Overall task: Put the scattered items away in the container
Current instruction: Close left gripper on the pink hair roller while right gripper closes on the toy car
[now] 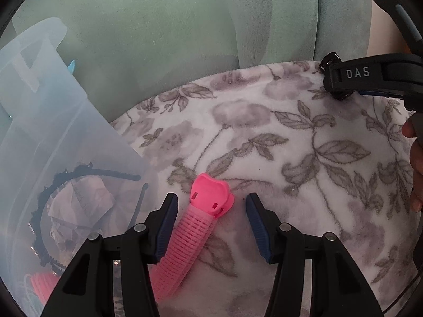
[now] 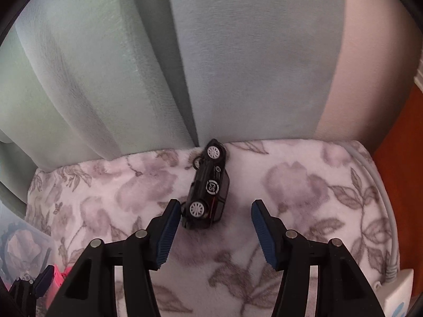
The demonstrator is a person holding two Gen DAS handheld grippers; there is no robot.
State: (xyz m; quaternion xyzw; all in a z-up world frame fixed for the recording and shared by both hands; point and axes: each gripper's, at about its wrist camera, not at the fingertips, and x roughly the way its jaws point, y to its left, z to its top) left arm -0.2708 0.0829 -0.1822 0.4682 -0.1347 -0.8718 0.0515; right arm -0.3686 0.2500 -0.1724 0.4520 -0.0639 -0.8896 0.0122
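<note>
Left wrist view: your left gripper (image 1: pixel 210 203) stands half open over one pink hair clip (image 1: pixel 195 227) that lies on the floral blanket (image 1: pixel 304 158), the clip's head between the two blue pads without either pad pressing on it, so nothing is gripped. At nine o'clock sits one translucent container (image 1: pixel 66 121), and inside it you can count one black headband (image 1: pixel 53 206), one crumpled paper wad (image 1: pixel 79 206) and one more pink item at seven o'clock, too hidden to name. At two o'clock your right gripper (image 1: pixel 330 76) hovers by the blanket's far edge. In the right wrist view that gripper (image 2: pixel 212 211) is also half open and holds nothing; one black toy car (image 2: pixel 208 185) lies on its side at twelve o'clock, its near end just beside the left pad. One white cable (image 2: pixel 380 198) runs along the blanket at three o'clock.
</note>
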